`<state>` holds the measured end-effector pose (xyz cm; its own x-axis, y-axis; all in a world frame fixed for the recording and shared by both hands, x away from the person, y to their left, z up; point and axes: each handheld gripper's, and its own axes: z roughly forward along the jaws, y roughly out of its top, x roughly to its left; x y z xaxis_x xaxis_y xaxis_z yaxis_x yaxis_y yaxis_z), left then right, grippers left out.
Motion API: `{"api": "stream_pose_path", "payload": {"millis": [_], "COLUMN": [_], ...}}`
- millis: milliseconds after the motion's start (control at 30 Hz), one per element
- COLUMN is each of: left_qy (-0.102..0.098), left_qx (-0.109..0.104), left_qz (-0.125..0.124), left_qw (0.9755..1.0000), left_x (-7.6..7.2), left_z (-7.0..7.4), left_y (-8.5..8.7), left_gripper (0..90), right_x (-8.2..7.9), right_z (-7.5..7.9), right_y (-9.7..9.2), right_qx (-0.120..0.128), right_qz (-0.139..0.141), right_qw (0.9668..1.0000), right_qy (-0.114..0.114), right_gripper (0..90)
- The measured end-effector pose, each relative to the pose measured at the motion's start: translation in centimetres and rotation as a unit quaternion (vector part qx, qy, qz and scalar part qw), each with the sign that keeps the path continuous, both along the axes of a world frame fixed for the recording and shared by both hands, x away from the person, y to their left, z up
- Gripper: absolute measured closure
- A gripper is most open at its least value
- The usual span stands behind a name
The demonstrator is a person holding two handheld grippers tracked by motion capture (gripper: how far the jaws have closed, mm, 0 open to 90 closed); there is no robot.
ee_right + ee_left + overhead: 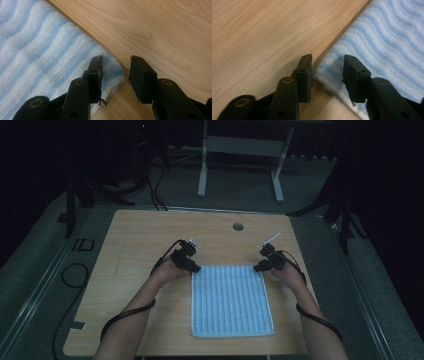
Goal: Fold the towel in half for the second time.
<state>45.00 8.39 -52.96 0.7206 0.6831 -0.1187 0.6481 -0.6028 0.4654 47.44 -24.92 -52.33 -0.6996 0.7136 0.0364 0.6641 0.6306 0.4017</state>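
A light wooden rectangular surface (150, 240) carries a pale blue and white striped cloth towel (231, 300), which lies flat on its near half, a little right of the middle. The towel's long axis runs from the person's edge toward the far edge, and its stripes run the same way. Around it the wood is bare; a small round hole (238, 226) sits near the far edge, well apart from the towel. Beyond the surface stand the legs of a white metal frame (240, 150) on the grey floor (30, 270).

The left hand-held gripper (194, 268) is at the towel's far left corner. In the left gripper view (327, 72) its jaws stand partly apart, with the corner of the towel (387, 42) between them and not yet pinched.

The right hand-held gripper (258, 267) is at the far right corner. In the right gripper view (115, 75) its jaws also stand partly apart, astride the corner of the towel (42, 55), one pad over the cloth and the other over bare wood.
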Motion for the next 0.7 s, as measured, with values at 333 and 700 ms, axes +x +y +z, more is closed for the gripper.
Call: {"api": "stream_pose_path", "payload": {"millis": [333, 700], "left_qy": [-0.007, -0.035], "left_qx": [-0.01, -0.032], "left_qz": [0.007, 0.014], "left_qw": [0.9999, 0.9988], "left_x": [0.0, -0.7], "left_z": [0.4, 3.4], "left_y": [-0.2, 0.9], "left_gripper": [85.7, 85.9], "right_x": [0.3, -0.5], "right_z": [0.1, 3.4], "right_y": [0.1, 0.0], "right_qx": [0.005, 0.014], "right_qz": [0.005, 0.024], "right_qw": [0.9999, 0.999], "right_qy": [0.01, -0.035], "right_gripper": [83.1, 85.7]}}
